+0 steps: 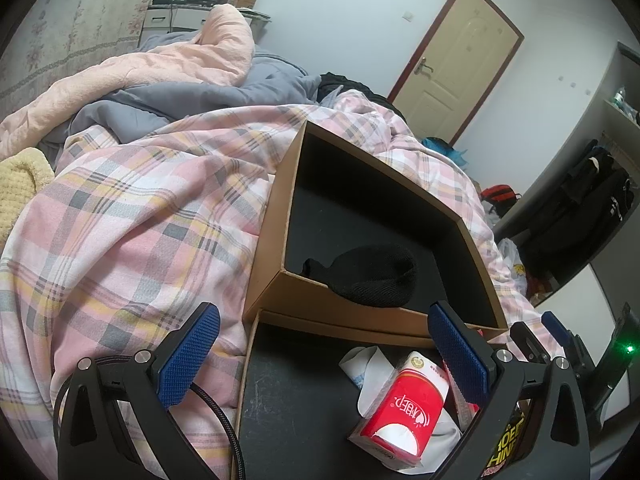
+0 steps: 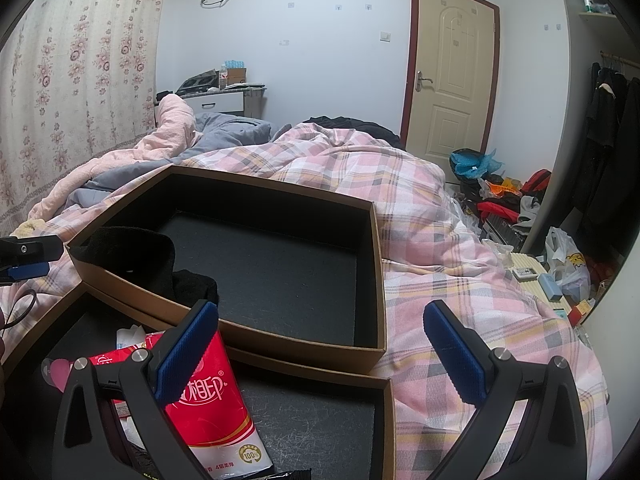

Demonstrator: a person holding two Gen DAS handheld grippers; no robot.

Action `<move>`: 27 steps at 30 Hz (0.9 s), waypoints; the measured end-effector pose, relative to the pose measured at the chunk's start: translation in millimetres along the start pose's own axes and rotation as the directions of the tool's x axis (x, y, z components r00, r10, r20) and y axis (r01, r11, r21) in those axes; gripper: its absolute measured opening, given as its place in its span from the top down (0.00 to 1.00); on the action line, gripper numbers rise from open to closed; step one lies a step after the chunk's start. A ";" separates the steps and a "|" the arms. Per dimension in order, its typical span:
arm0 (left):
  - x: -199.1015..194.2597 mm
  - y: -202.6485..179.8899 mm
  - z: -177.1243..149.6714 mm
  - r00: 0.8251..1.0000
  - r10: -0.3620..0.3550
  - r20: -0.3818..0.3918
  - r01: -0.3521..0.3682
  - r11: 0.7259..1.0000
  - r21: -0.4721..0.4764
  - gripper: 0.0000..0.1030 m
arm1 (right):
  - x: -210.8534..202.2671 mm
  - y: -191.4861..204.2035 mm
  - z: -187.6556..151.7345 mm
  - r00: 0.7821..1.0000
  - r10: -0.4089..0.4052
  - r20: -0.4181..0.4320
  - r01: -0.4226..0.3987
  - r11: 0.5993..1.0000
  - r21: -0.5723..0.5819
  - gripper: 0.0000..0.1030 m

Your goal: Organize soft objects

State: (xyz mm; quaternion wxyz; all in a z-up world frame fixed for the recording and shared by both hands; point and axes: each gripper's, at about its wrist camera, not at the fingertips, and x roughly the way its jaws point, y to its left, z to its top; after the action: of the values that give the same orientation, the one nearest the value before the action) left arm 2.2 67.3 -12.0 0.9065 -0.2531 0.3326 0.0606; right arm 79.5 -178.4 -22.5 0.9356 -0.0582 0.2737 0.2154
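Note:
Two brown cardboard boxes with black linings lie on a pink plaid quilt. The far box (image 1: 272, 216) (image 2: 376, 248) holds a black knitted sock or hat (image 1: 376, 276) (image 2: 132, 252) in its near-left corner. The near box (image 1: 246, 380) (image 2: 384, 412) holds a red tissue pack (image 1: 404, 408) (image 2: 216, 400) and a white cloth (image 1: 360, 364). My left gripper (image 1: 320, 356) is open above the near box, with nothing between its blue pads. My right gripper (image 2: 320, 356) is open too, over the near box's right part, its left pad (image 2: 186, 356) in front of the tissue pack.
The quilt (image 1: 120, 220) (image 2: 460, 240) covers the bed, with peach and grey blankets (image 1: 180, 64) bunched behind. A yellow knitted item (image 1: 20, 188) lies at the left. Clutter and bags (image 2: 512, 200) fill the floor on the right near a door (image 2: 452, 72).

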 end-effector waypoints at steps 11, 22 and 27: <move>-0.6 0.0 0.3 1.000 0.002 -0.003 -0.002 1.000 0.002 0.00 | -2.0 -3.6 1.4 0.999 0.050 -0.002 -0.050 0.998 0.025 0.01; -6.0 11.5 -3.7 1.000 -0.005 -0.003 0.005 1.000 0.000 0.00 | -9.7 -24.3 6.4 0.925 0.379 0.039 -0.378 0.903 0.206 0.01; -10.8 12.9 -2.8 1.000 -0.016 0.008 0.016 1.000 -0.014 0.00 | -17.6 -21.1 16.8 0.890 0.456 0.027 -0.448 0.860 0.243 0.01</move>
State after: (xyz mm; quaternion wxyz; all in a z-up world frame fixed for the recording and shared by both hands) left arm -11.3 77.7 -12.4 0.9064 -0.2619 0.3266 0.0568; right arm 83.5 -200.2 1.0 0.8545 0.1193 0.3185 0.3927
